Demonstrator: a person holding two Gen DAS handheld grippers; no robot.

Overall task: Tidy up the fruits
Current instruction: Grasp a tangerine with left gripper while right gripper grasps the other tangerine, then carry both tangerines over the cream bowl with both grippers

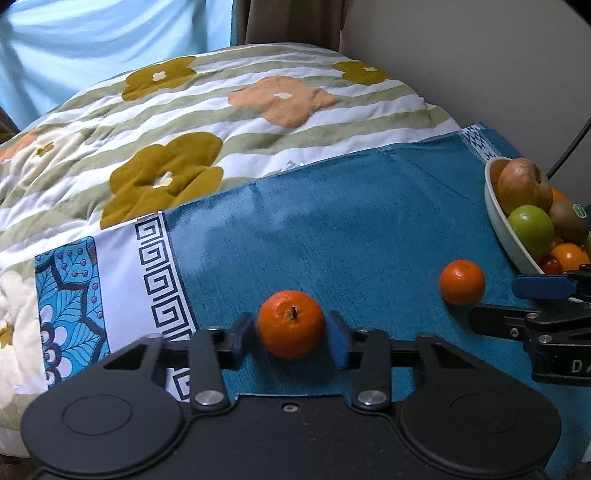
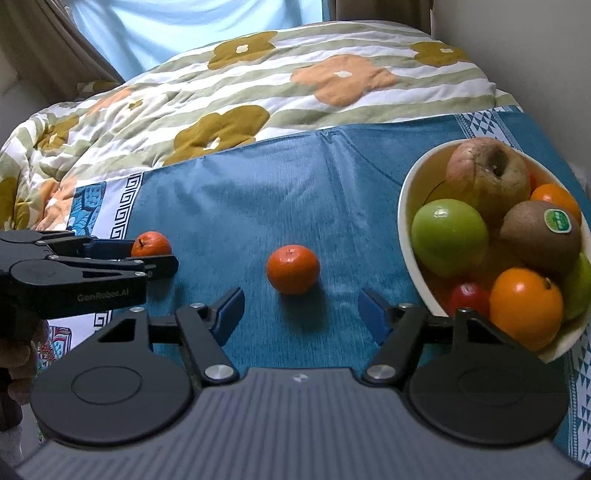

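Two grippers low over a blue cloth (image 2: pixel 258 192), one mandarin for each.

Nearest, in the left wrist view: left gripper (image 1: pixel 290 334) narrowed onto the left mandarin (image 1: pixel 291 326), blue pads (image 1: pixel 338 341) touching its flanks at 9 and 3 o'clock, stem turned up toward the camera. Looks like a grip, though not yet lifted off the cloth.

In the right wrist view: right gripper (image 2: pixel 302 301) spread wide and holding nothing. Straight ahead at 12 o'clock, just beyond the fingertips and centred on the gap: right mandarin (image 2: pixel 293 269), round, so no long axis to line up with, resting loose on the cloth. Probably only a short push forward needed before closing.

Farther, at 2 o'clock from the right gripper: white bowl (image 2: pixel 404 221) heaped with apples, a kiwi, an orange and something small and red. Closer to the right hand than the left; from the left gripper, also off at 2 o'clock, past the right mandarin. Likely destination for both fruits.

Farthest, at 12 o'clock: flowered quilt (image 2: pixel 258 92) and pale curtain (image 2: pixel 184 22).
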